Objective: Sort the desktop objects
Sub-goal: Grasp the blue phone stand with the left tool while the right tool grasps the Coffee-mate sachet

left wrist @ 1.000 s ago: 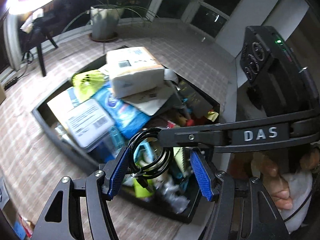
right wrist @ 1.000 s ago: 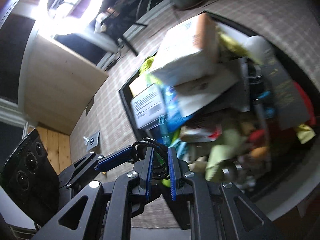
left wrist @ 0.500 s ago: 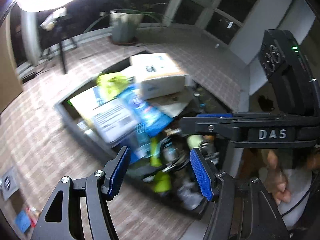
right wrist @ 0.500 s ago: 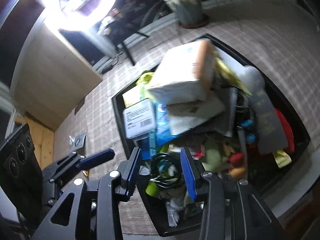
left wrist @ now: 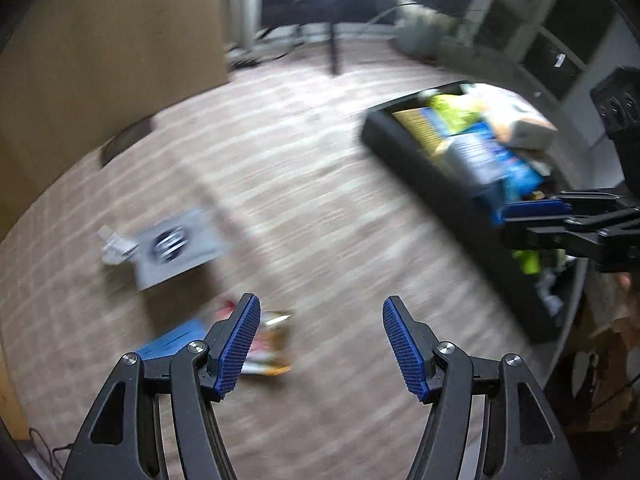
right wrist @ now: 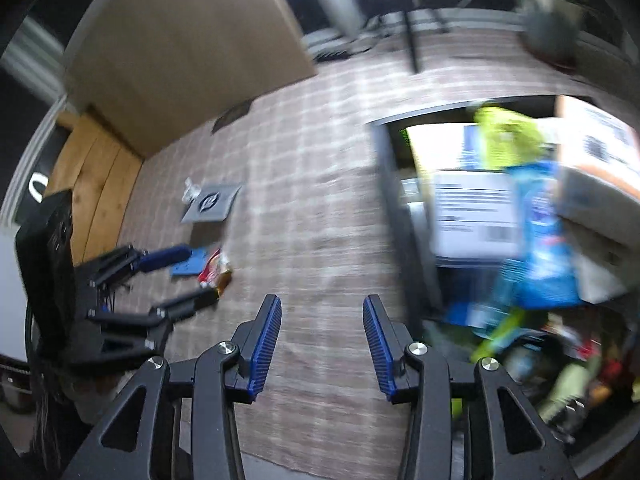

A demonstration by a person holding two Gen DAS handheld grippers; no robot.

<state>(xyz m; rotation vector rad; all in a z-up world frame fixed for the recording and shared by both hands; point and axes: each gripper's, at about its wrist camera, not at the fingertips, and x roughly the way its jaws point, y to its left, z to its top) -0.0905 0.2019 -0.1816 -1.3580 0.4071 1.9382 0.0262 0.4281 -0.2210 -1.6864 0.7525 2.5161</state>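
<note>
My left gripper (left wrist: 322,346) hangs over the checked tablecloth, its jaws opening with nothing between them. Just beside its left finger lie a colourful snack packet (left wrist: 268,344) and a blue card (left wrist: 168,342). Farther left is a grey card bearing a dark coil (left wrist: 176,244). My right gripper (right wrist: 320,344) is open and empty over bare cloth, left of the black bin (right wrist: 390,200). The bin (left wrist: 420,184) is piled with a white labelled box (right wrist: 472,216), a blue pouch (right wrist: 544,248) and yellow-green items. Each gripper shows in the other's view: right gripper (left wrist: 506,224), left gripper (right wrist: 196,276). Both views are motion-blurred.
A large beige panel (left wrist: 120,40) stands at the back left. A dark stand leg (left wrist: 334,52) and a potted plant (left wrist: 428,36) are at the far edge. The packet (right wrist: 216,270), blue card (right wrist: 190,266) and grey card (right wrist: 212,202) sit left of the open cloth.
Both grippers swung left, away from the bin and out over the cloth. The right gripper opened and let the black coiled cable drop into the bin.
</note>
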